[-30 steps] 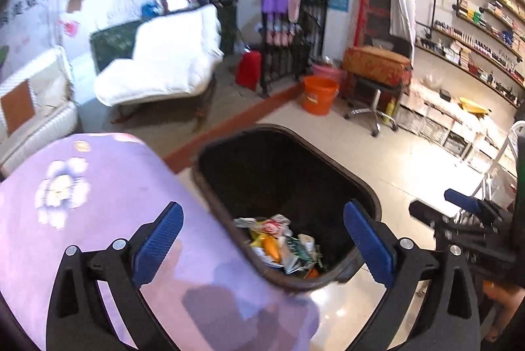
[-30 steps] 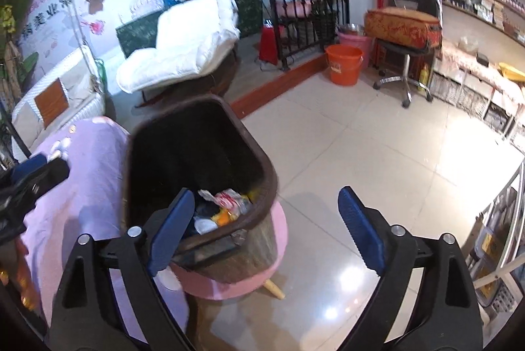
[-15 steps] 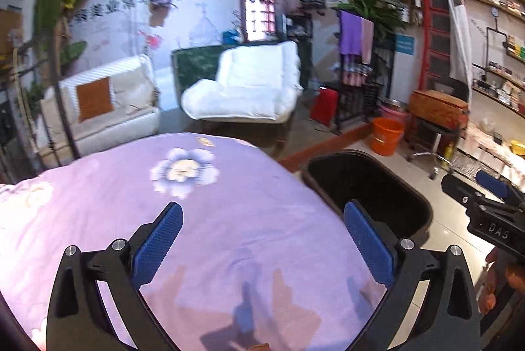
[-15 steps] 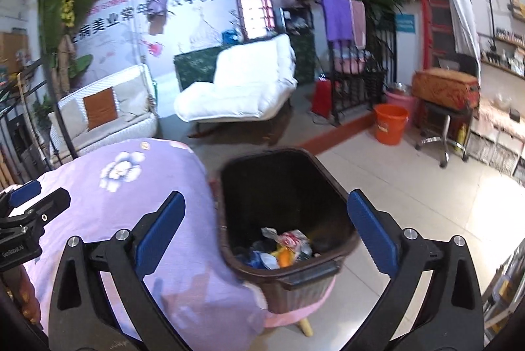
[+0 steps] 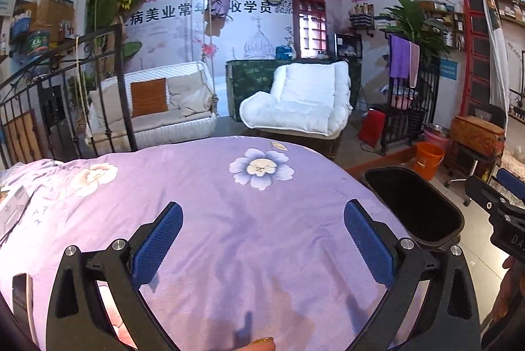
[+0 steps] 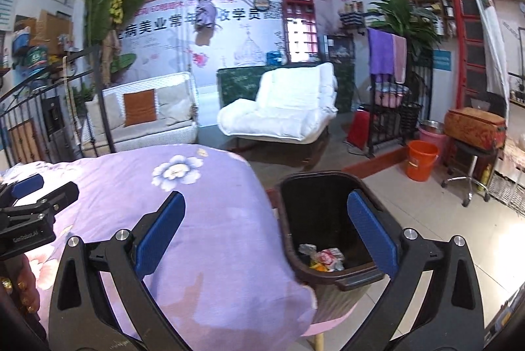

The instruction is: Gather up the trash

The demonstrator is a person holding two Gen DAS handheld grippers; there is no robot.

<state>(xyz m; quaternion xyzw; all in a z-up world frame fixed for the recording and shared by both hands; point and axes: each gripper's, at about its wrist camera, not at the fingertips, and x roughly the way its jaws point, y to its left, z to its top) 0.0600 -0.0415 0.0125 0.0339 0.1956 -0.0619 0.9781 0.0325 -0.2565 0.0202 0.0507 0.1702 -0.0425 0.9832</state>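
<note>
Both tongs, left tongs and right tongs, gape wide and empty over the purple bedspread. The trash bin (wrappers at its bottom) sits just off the bed's right edge, nearer the right tongs; I can't spot any loose trash.

**Black frames, blue ribbed pads**

The left gripper and the right gripper are built alike: matte black angular arms with triangular cut-outs, a pair of silver round-head screws at each arm's top, and long blue pads with a fine ribbed texture on the inner faces. Seen from the side, the left gripper's black body carries small white lettering, too small to read, and small silver screws. The hand below it wears gold-toned nail polish.
</note>
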